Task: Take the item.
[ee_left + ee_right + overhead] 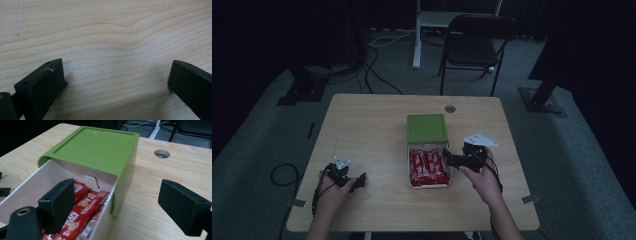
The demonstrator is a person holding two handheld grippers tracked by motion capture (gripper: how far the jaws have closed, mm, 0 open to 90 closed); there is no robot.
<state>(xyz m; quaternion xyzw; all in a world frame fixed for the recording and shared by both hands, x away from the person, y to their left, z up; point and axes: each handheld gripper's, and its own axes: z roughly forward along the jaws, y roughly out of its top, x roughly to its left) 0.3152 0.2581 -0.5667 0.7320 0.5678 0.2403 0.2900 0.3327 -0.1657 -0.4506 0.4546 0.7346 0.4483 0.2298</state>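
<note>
Drawer box (428,159): white drawer pulled partway out of a green sleeve (427,128), near the middle of the desk (367,130), open end toward the person.
Contents: red snack packets (428,167) lying side by side, filling the open part of the drawer.
Right tongs (451,159): jaws wide, holding nothing; one jaw over the packets, the other outside the drawer's right wall.
Left tongs (358,183): jaws wide, holding nothing, low over bare wood at the desk's front left, well apart from the box.
In the way: green sleeve covers the drawer's far half.
Around: round cable hole (450,108) in the desk behind the box; black chair (477,42) and cables (379,75) on the floor beyond.
</note>
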